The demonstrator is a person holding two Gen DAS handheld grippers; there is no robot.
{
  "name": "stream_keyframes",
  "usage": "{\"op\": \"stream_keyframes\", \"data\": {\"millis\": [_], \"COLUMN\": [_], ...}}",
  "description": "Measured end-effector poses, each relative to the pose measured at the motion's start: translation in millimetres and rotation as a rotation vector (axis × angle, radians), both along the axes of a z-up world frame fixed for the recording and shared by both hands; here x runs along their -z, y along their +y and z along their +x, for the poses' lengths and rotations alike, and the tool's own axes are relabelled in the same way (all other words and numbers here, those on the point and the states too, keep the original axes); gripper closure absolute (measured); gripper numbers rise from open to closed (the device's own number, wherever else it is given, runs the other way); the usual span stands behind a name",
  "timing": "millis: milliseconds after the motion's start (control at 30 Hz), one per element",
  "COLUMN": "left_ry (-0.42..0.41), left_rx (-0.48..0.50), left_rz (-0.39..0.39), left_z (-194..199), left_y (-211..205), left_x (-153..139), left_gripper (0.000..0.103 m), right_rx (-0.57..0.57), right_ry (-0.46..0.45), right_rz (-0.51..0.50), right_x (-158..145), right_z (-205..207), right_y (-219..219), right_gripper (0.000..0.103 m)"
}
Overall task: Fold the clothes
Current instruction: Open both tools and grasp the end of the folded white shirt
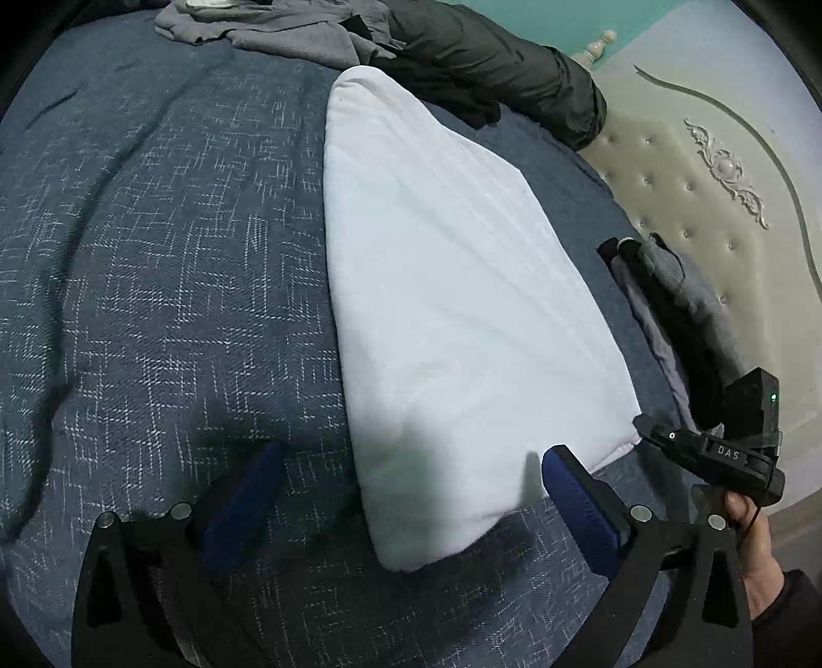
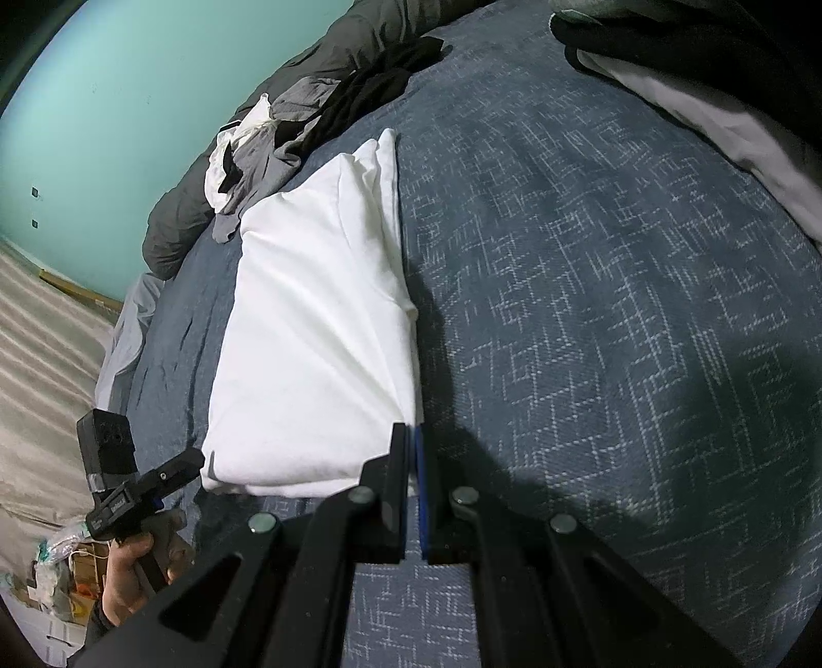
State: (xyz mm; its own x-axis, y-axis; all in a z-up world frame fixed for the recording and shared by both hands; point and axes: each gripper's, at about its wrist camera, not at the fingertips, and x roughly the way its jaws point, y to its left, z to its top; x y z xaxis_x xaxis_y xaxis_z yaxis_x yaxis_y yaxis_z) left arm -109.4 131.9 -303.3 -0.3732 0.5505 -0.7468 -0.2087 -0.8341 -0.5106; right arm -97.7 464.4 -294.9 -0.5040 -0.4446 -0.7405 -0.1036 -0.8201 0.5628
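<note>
A white garment [image 1: 452,308] lies folded into a long flat stack on the blue patterned bedspread [image 1: 169,288]. My left gripper [image 1: 411,462] is open, its blue-padded fingers spread over the stack's near corner, holding nothing. In the right wrist view the same white garment [image 2: 313,334] lies left of centre. My right gripper [image 2: 413,437] is shut, its tips at the stack's near right corner; a sliver of white shows between the pads, so it looks pinched on that edge. The right gripper also shows in the left wrist view [image 1: 642,426], and the left gripper in the right wrist view [image 2: 198,460].
A pile of grey and black clothes [image 1: 287,31] and a dark jacket [image 1: 503,67] lie at the far side of the bed. More dark clothes [image 1: 673,303] lie by the tufted headboard [image 1: 709,169]. Black and white clothes [image 2: 693,77] sit at the right.
</note>
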Motion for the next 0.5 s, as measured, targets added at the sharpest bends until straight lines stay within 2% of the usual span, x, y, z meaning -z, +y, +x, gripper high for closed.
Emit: {"op": "stream_keyframes", "data": {"millis": [67,133,167,233,300,367,433,467,500], "left_ry": [-0.005,-0.013,-0.021,-0.019,-0.016,-0.019,-0.016,-0.016,-0.015], "left_rx": [0.004,0.011,0.016,0.02,0.022,0.022,0.024,0.024,0.024], "left_rz": [0.014,0.032,0.043,0.037,0.039,0.05,0.055,0.057,0.061], "left_z": [1,2,2,2,1,0,-1,-1,0], "left_y": [2,5,7,11,12,12,12,11,10], "left_x": [1,4,6,8,9,9,9,9,9], "left_gripper": [0.006,0.029,0.033,0.034,0.034,0.034,0.038,0.04,0.045], "right_rx": [-0.003,-0.005,-0.007,-0.006,0.008,0.023,0.025,0.024,0.022], "right_ry": [0.001,-0.002,-0.003,-0.005,0.007,0.016,0.007,-0.004,-0.014], "right_rz": [0.005,0.011,0.015,0.037,0.052,0.046,0.029,0.027,0.03], "right_x": [-1,-3,-3,-6,-11,-14,-13,-11,-9], "right_z": [1,2,2,3,5,4,1,-2,-6], "right_y": [-1,-2,-2,-1,2,6,8,7,5], "right_gripper": [0.1,0.099,0.099,0.098,0.088,0.062,0.055,0.055,0.055]}}
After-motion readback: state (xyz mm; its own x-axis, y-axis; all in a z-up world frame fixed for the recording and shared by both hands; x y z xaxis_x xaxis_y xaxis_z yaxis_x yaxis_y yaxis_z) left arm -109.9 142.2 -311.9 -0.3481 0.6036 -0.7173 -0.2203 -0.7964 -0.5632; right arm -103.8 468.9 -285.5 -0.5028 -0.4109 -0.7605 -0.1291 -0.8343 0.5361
